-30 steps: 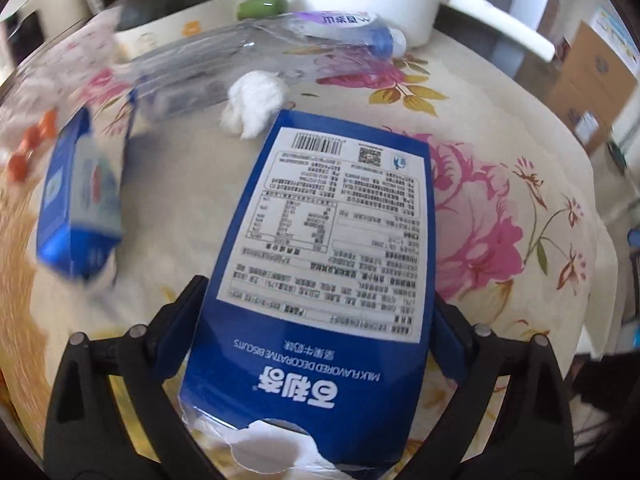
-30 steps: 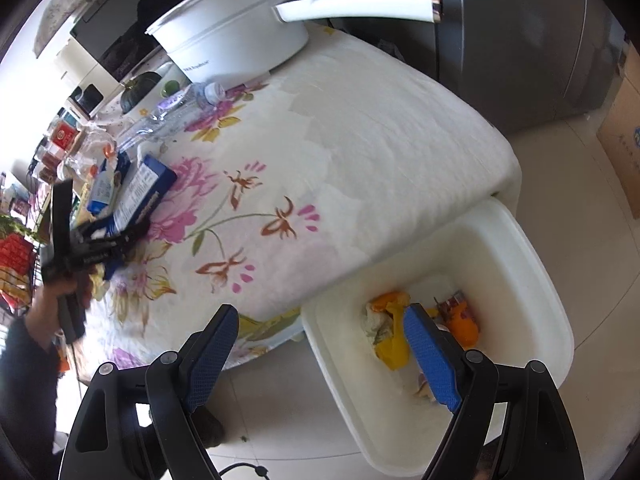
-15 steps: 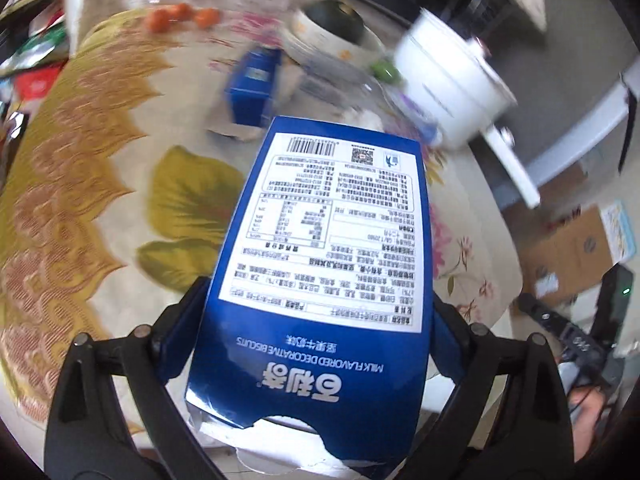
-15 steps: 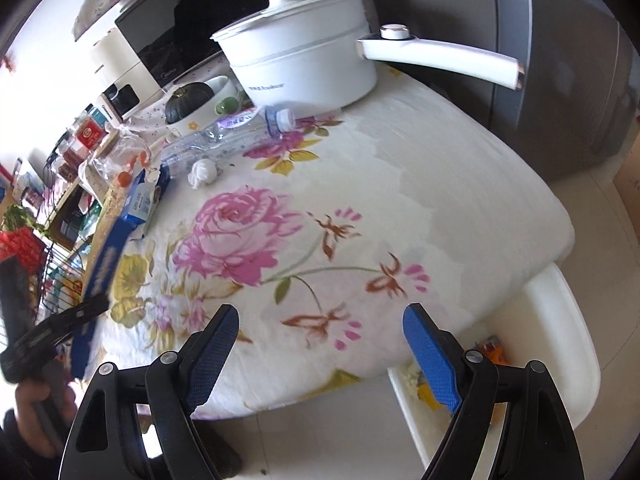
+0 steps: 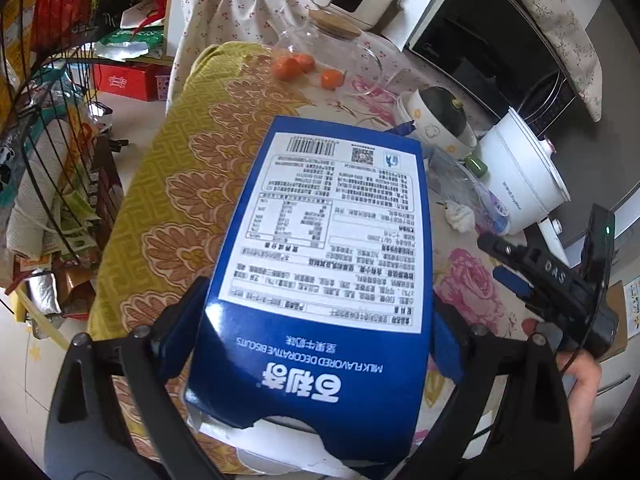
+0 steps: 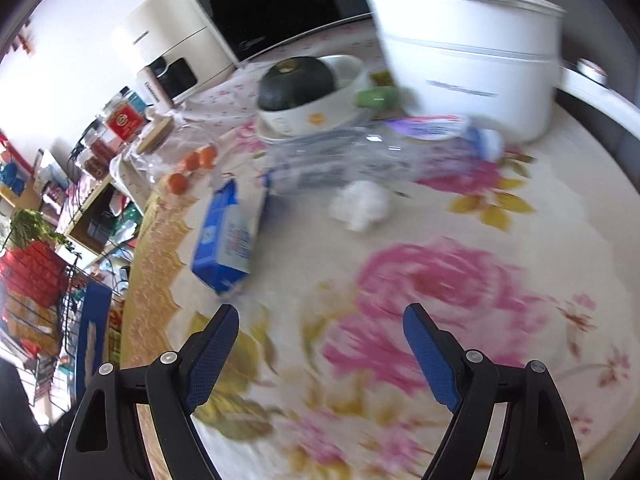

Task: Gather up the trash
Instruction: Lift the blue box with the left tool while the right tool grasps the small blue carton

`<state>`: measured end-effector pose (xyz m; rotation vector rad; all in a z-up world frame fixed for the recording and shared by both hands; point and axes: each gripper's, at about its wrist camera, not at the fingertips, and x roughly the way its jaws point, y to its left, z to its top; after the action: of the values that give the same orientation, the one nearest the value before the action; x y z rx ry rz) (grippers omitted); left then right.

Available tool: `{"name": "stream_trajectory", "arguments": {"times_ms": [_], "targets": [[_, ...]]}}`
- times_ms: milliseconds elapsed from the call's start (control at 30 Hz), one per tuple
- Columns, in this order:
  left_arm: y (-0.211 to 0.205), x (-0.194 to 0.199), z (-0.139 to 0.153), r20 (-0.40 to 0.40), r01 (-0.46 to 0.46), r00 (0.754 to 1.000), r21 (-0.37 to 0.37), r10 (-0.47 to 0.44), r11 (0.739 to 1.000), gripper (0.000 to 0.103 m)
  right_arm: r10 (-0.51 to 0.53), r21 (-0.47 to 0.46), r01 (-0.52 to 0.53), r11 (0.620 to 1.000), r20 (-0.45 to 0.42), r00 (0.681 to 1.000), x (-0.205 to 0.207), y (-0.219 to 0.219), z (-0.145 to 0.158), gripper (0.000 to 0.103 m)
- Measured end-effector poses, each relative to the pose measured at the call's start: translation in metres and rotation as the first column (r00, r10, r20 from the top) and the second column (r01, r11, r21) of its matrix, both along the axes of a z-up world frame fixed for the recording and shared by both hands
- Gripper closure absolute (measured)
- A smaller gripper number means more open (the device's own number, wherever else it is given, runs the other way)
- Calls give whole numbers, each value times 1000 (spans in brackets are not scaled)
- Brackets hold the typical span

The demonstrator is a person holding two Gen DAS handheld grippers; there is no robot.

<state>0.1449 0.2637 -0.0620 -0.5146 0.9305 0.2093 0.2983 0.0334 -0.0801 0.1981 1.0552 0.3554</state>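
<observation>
- While the left gripper (image 5: 320, 344) carries it above the table (image 5: 168, 200), the blue biscuit box (image 5: 328, 248) sits clamped between the fingers by its two long sides, torn end nearest the camera, printed back facing up; a grip across the width probably keeps the empty carton from folding.
- The right gripper (image 6: 320, 356) has its fingers spread wide with nothing between them, hanging over the pink rose print, seemingly lined up for the next piece of rubbish.
- Taking the white pot (image 6: 468, 48) as landmark: the crushed plastic bottle (image 6: 372, 152) lies on its side just in front of it, cap end towards the pot.
- The crumpled tissue (image 6: 360, 204) rests just in front of the bottle, farther from the pot.
- The small blue carton (image 6: 228, 236) lies well to the pot's left in the right wrist view, near the tablecloth's yellow border.
- These three look like the trash not yet collected; the bowl with the dark squash (image 6: 296, 80) beside the pot looks like it belongs there.
- No bin shows in either view.
</observation>
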Motion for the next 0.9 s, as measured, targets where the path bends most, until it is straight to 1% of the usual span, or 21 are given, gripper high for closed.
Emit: {"name": "stream_trajectory", "arguments": {"times_ms": [67,133,300,467,567,600,667,700,733,800,900], "targets": [[7,-4,1,-4,1,1000,45,-1,999,7,11,8,-11,1000,-10,1000,12,26,-9,17],[16,-9,1,-2,-8,1000,69,8,998,7,20,12,-20,1000,-17,1000,22,46,-17,17],[34,-19,3,5,-23,1000,50,23,998,7,36,46,-35,998,-21,999,39,81,-33,17],[39,-23,5,7,-22,1000,50,22,999,7,3,38,0,999,-56,998,51,100,-58,17],[39,-24,7,15,-20,1000,44,20,999,7,-10,9,10,1000,-6,1000,51,106,-59,17],[39,-24,7,19,-18,1000,43,17,999,7,-11,-4,11,1000,3,1000,51,108,-59,23],[37,-25,8,25,-14,1000,44,13,999,7,-7,-36,8,999,12,1000,51,111,-59,43],[36,-26,8,25,-11,1000,48,10,999,7,3,-24,-3,1000,3,1000,51,111,-58,55],[36,-27,9,26,-9,1000,47,8,999,7,2,-7,-2,1000,-5,1000,51,110,-57,57],[34,-28,10,31,-3,1000,35,2,999,7,3,-14,-3,1000,-5,1000,46,108,-53,60],[29,-30,14,43,8,999,29,-9,1000,7,38,-32,-37,999,11,999,34,103,-44,60]]}}
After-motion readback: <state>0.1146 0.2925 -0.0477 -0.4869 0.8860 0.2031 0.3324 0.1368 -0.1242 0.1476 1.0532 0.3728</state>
